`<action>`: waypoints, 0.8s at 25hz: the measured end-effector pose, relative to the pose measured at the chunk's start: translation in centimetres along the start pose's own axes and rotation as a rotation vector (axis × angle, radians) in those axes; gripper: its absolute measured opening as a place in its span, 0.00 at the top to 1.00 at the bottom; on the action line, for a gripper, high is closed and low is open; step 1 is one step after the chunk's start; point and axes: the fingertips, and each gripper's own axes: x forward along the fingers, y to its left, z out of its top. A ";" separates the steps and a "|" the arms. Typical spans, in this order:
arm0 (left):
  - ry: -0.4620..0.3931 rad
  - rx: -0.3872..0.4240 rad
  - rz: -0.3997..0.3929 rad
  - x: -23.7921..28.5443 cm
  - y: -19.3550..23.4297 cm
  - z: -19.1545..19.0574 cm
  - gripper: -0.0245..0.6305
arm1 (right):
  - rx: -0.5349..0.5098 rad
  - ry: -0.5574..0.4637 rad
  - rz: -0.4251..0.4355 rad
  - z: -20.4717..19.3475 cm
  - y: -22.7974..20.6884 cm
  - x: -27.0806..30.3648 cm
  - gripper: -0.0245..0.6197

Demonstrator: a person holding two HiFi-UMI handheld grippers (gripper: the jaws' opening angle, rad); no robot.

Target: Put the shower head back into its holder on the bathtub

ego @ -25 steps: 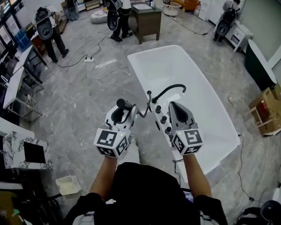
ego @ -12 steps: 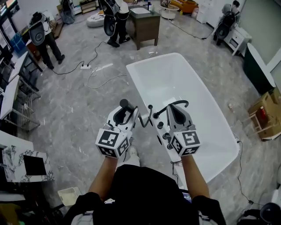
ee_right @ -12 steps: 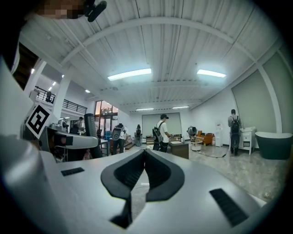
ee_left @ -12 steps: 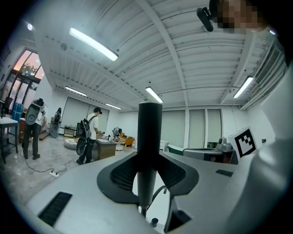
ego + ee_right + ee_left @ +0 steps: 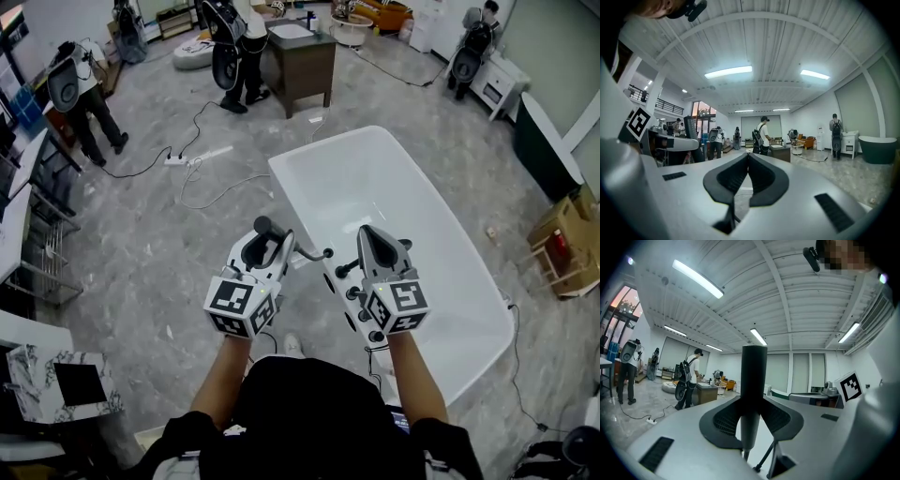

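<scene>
The white bathtub (image 5: 375,183) lies ahead of me in the head view. Black tap fittings (image 5: 349,294) stand on its near left rim, partly hidden under my hands. My left gripper (image 5: 265,240) is shut on the black shower head (image 5: 262,226), left of the rim. In the left gripper view the shower head's handle (image 5: 753,376) stands upright between the jaws of the left gripper (image 5: 752,420). A thin black hose (image 5: 302,258) runs from it toward the fittings. My right gripper (image 5: 369,236) hovers over the fittings; in the right gripper view the right gripper (image 5: 748,171) has its jaws closed together with nothing between them.
Cables and a power strip (image 5: 176,160) cross the grey floor left of the tub. People with backpacks (image 5: 232,52) stand by a brown cabinet (image 5: 302,58) at the back. Cardboard boxes (image 5: 562,253) and a dark tub (image 5: 544,141) are on the right, a marble-topped table (image 5: 37,370) at lower left.
Both grippers have moved forward together, the left still holding the shower head. The tub's black spout, earlier in sight beyond the right gripper, is now mostly under it.
</scene>
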 end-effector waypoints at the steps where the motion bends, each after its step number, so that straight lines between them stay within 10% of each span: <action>1: 0.003 -0.006 -0.002 0.3 0.7 0.0 0.74 | -0.001 0.002 -0.003 -0.1 0.1 0.8 0.93; 20: 0.064 -0.049 -0.059 6.7 8.3 -1.9 0.74 | 0.010 0.067 -0.075 -2.7 -1.6 8.4 0.93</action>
